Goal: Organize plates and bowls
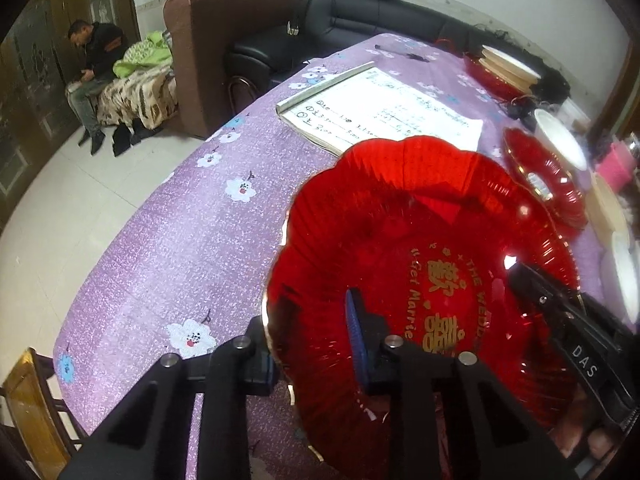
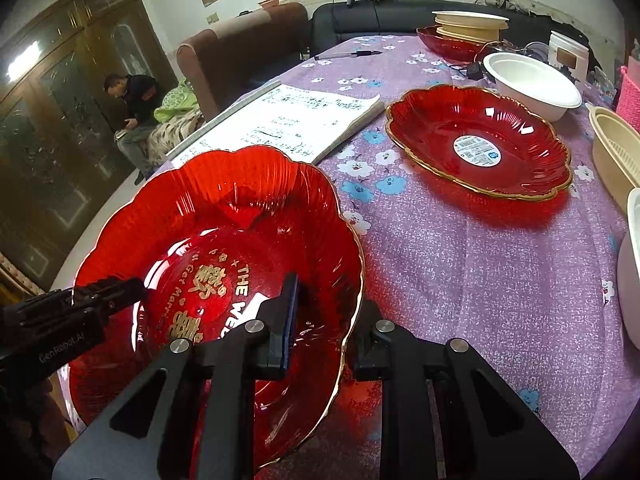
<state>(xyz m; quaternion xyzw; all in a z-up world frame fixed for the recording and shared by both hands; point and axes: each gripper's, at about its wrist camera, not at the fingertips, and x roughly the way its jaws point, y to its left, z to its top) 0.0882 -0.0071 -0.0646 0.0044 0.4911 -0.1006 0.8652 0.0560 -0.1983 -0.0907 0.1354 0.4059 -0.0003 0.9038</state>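
Note:
A red scalloped glass plate [image 1: 400,240] with a gold rim and gold lettering is held between both grippers. My left gripper [image 1: 312,344] is shut on its near-left rim, one finger inside the dish and one outside. In the right wrist view the same plate [image 2: 224,208] fills the lower left, and my right gripper [image 2: 326,332] is shut on its right rim. The left gripper [image 2: 100,300] shows there at the plate's far side. A second red plate [image 2: 480,140] with a round sticker lies flat on the purple tablecloth [image 2: 500,280].
An open notebook [image 2: 288,120] lies behind the held plate. A white bowl [image 2: 532,80], a beige basket [image 2: 616,148] and another white dish [image 2: 632,272] line the right side. Stacked cream bowls [image 2: 468,26] stand far back. A person [image 2: 136,120] sits beyond the table.

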